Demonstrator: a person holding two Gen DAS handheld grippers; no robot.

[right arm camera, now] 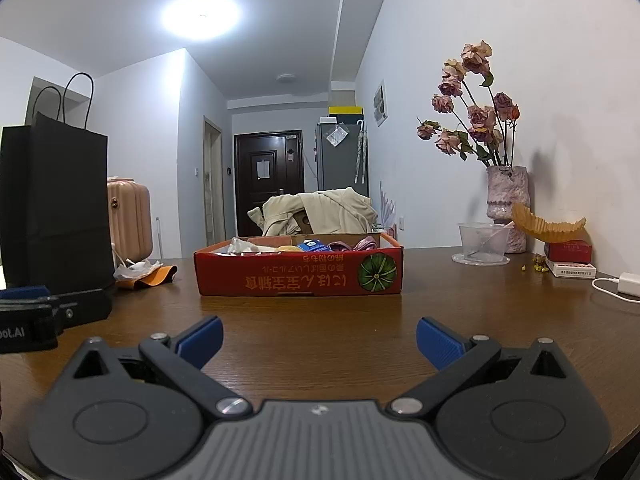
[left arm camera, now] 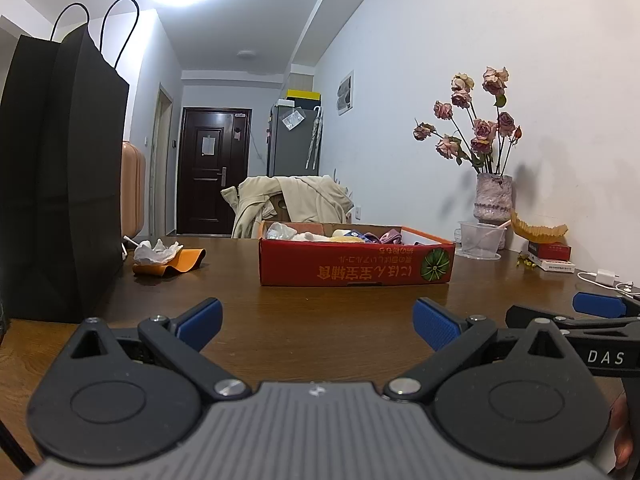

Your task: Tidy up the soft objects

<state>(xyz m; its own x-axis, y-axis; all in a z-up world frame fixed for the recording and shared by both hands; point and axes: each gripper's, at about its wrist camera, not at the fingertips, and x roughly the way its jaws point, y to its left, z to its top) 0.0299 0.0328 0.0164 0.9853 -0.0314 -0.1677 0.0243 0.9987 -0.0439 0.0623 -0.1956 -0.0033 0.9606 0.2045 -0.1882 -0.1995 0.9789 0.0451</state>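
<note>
Black paper bag (left arm camera: 60, 176): stands upright at the left end of the wooden table (left arm camera: 320, 312), cord handles up; its inside cannot be seen from either view.
Suitcase (right arm camera: 129, 220): peach, ribbed, on the floor behind the bag.
Orange strip (left arm camera: 176, 262): lies curled on the table just right of the bag, with a crumpled white tissue (left arm camera: 156, 250) resting on it.
Left gripper (left arm camera: 318, 322): low over the near part of the table, blue-padded fingers (left arm camera: 200, 320) spread wide apart, nothing between them.
Red cardboard box (right arm camera: 300, 274): shallow open tray in the middle of the table, well beyond both grippers, printed text and a green pumpkin picture on its front wall.
Box contents: soft items (right arm camera: 352, 245) in pink and purple cloth toward the right, a small blue packet (right arm camera: 312, 245) mid-box, a pale yellowish lump and crinkled white material (right arm camera: 244, 246) at the left; finer identity cannot be told.
Beige coat (right arm camera: 320, 210): draped over a chair behind the box.
Right gripper (right arm camera: 320, 342): beside the left one, fingers likewise wide apart and empty.
Clear plastic cup (right arm camera: 482, 242): right of the box, on a clear lid, a utensil leaning inside.
Pink vase (right arm camera: 507, 208): behind the cup by the wall, holding dried roses (right arm camera: 472, 112).
Small boxes (right arm camera: 568, 258): stacked near the wall, a fluted paper liner (right arm camera: 548, 224) on top.
White charger (right arm camera: 628, 284): at the right edge with its cable.
</note>
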